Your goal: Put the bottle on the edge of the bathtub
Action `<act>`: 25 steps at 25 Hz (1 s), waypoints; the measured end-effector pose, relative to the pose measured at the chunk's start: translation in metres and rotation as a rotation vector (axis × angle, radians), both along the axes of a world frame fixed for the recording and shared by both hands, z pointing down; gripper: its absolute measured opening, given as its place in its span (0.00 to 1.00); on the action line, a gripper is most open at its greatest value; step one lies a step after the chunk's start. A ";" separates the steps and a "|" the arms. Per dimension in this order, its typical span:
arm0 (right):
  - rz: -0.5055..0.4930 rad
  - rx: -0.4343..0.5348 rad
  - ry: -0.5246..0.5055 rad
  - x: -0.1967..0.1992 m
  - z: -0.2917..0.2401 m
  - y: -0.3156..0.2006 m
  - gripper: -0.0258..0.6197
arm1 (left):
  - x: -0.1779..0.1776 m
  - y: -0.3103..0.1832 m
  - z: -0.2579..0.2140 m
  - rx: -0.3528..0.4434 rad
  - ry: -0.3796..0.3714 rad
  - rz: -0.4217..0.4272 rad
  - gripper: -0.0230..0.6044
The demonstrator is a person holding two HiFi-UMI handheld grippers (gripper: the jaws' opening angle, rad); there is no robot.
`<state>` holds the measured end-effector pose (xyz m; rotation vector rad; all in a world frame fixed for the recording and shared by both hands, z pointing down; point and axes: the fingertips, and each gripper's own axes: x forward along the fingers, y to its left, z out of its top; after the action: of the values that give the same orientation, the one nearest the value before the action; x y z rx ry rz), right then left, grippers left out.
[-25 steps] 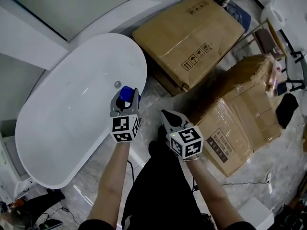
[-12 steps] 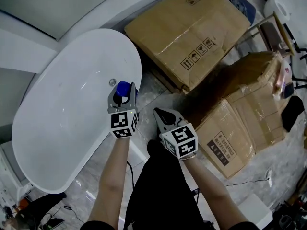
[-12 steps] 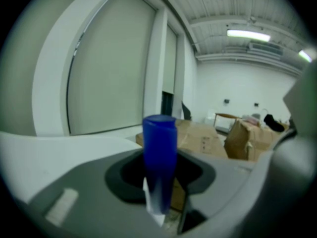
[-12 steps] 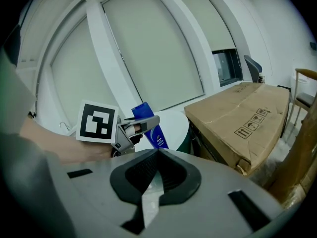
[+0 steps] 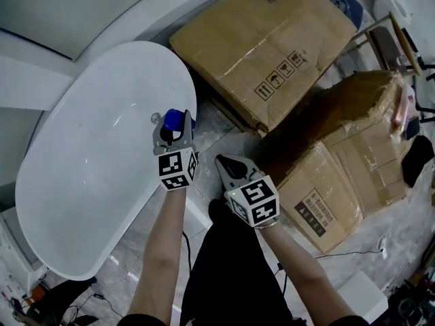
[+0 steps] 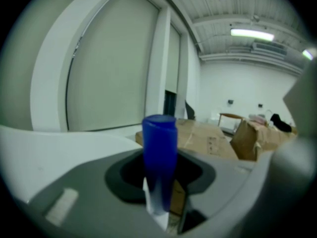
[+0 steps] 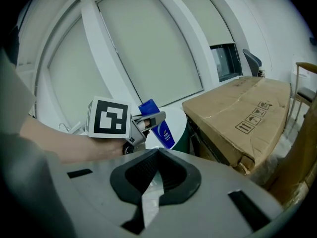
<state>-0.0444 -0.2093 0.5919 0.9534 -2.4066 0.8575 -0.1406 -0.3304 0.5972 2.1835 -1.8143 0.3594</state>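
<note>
A blue bottle (image 5: 176,119) with a white lower part is clamped upright in my left gripper (image 5: 174,130). It hangs over the near right rim of the white oval bathtub (image 5: 192,87), beside the drain (image 5: 155,119). The left gripper view has the bottle (image 6: 159,157) standing between the jaws, its top above them. My right gripper (image 5: 230,164) is shut and holds nothing; it hovers over the floor to the right of the tub. Its own view looks past the closed jaws at the left gripper's marker cube (image 7: 109,118) and the bottle (image 7: 159,127).
A large flat cardboard box (image 5: 265,39) lies just right of the tub's far end. More taped boxes (image 5: 340,175) stand farther right. A narrow strip of marble floor (image 5: 224,131) runs between the tub and the boxes. White curved window frames rise behind the tub.
Both grippers have drifted a little forward along the tub's right rim. The bottle has stayed clamped in the left one, and the right one has stayed shut.
</note>
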 end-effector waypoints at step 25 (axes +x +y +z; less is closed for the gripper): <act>-0.010 -0.002 0.029 0.001 0.001 0.001 0.05 | 0.015 0.009 0.004 -0.022 -0.058 0.068 0.29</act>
<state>-0.0432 -0.2086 0.5926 0.9459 -2.3839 0.8373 -0.1256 -0.3211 0.6008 2.2461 -1.7601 0.4593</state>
